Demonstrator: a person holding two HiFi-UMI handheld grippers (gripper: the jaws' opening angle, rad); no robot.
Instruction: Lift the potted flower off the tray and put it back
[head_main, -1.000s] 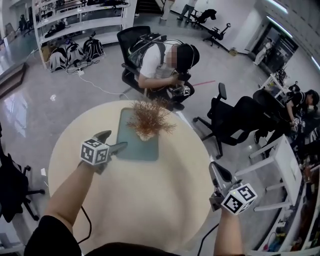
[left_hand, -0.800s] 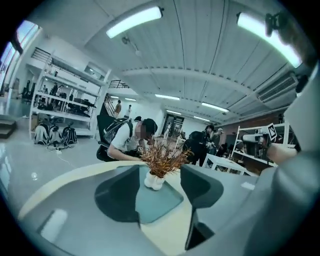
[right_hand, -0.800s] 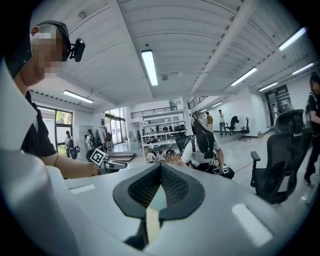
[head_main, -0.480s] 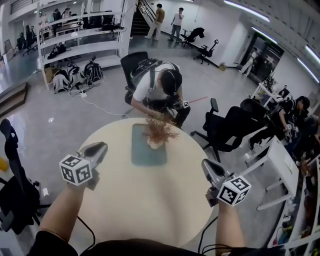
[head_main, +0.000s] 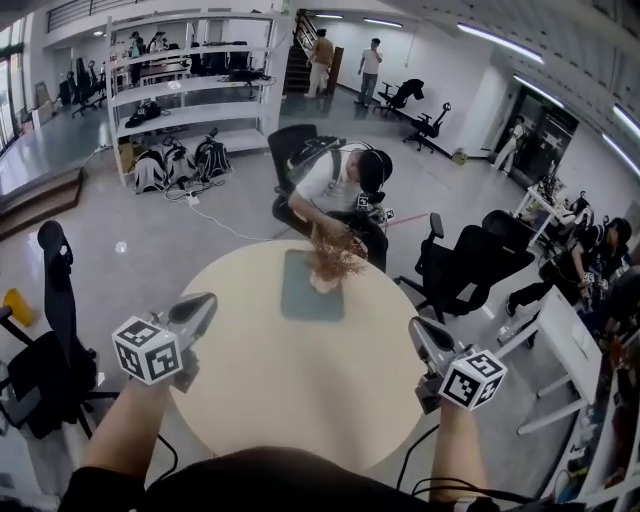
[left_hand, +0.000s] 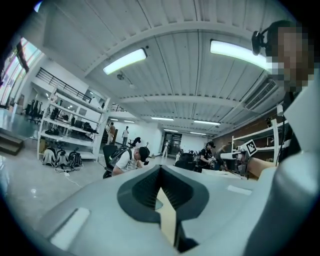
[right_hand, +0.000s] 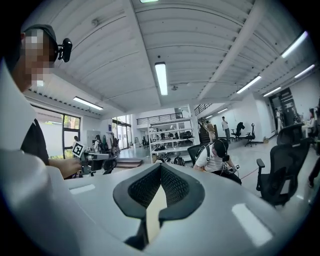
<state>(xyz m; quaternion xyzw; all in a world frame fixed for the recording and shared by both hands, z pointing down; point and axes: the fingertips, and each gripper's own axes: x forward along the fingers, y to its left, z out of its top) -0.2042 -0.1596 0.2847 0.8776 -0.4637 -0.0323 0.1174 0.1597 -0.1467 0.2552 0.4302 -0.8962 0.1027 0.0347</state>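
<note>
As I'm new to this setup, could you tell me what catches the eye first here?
A potted flower stands on the tray, near its right edge, across the round table. Nearer, the left gripper and right gripper hang shut and empty at either side.

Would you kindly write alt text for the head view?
A potted flower stands on a teal tray at the far side of a round table. The left gripper, jaws just closed on nothing, and the right gripper hover at its sides.
</note>
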